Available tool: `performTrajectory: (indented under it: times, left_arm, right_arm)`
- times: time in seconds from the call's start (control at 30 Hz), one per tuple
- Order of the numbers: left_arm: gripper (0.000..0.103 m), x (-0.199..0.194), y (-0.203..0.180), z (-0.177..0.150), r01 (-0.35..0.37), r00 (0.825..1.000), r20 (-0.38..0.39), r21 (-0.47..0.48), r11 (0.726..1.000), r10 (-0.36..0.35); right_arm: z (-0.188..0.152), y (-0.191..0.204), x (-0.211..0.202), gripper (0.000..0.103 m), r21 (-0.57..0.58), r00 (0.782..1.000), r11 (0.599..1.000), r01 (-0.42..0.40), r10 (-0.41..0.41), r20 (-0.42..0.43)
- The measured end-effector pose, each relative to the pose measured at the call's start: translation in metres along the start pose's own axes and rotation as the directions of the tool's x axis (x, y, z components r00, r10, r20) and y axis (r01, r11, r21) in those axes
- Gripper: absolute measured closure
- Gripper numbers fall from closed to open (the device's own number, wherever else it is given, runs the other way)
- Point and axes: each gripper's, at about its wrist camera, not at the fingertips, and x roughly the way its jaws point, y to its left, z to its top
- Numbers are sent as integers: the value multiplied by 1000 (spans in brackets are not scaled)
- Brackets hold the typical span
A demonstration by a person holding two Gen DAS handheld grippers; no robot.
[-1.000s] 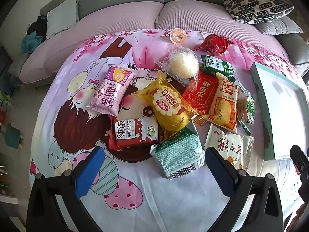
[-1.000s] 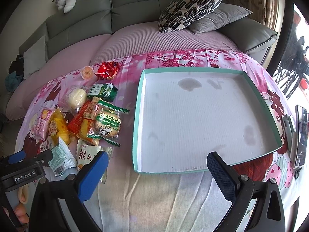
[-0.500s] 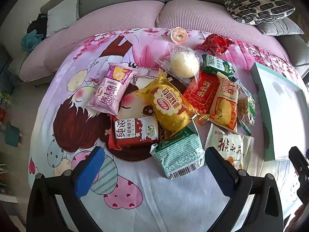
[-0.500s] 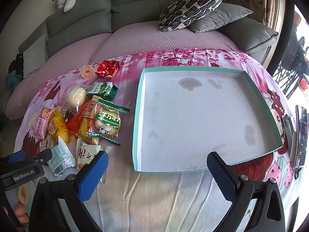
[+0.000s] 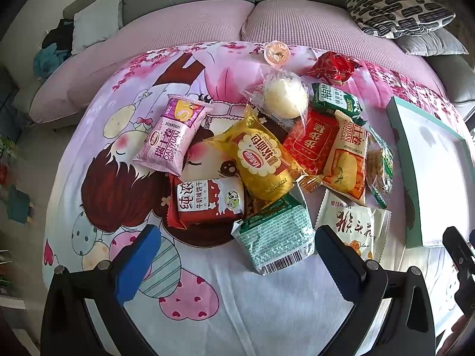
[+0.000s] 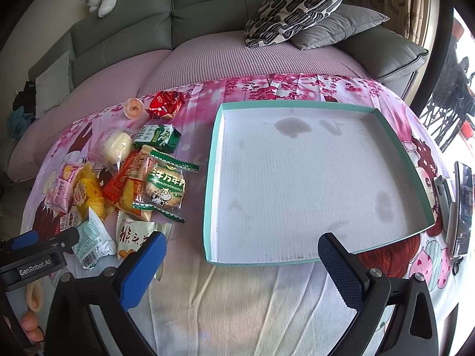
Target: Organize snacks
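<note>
Cartoon-print cloth [image 5: 207, 296] and snack pile [image 5: 267, 160] look unchanged; both grippers' jaws stay spread wide, holding nothing.

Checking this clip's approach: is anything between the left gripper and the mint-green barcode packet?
Nothing visible. The open left gripper faces the mint-green foil packet with the barcode directly, only bare cartoon-print sheet between them.

Twelve snack packets [image 5: 261, 163], one tray [image 6: 212, 160], two pillows [image 6: 297, 6]
</note>
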Motion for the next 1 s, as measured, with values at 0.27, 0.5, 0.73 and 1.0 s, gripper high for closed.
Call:
performTrajectory:
  times: [0.27, 0.5, 0.73, 1.0]
  left_arm:
    - [0, 1, 2, -1, 2, 1000, -1, -4, 1000, -2]
    - [0, 3, 4, -1, 5, 1000, -5, -15, 1000, -5]
    - [0, 4, 9, 0, 20, 1000, -19, -53, 998, -21]
    - [0, 13, 24, 2, 93, 993, -58, -164, 982, -104]
  right_arm:
    - [1, 0, -1, 0, 0, 1000, 1000, 1, -1, 0]
    - [-1, 1, 1, 0, -2, 1000, 1000, 3, -3, -4]
    - [2, 5, 3, 0, -13, 1000, 1000, 5, -6, -18]
    - [-1, 39, 10, 0, -99, 996, 991, -90, 88, -22]
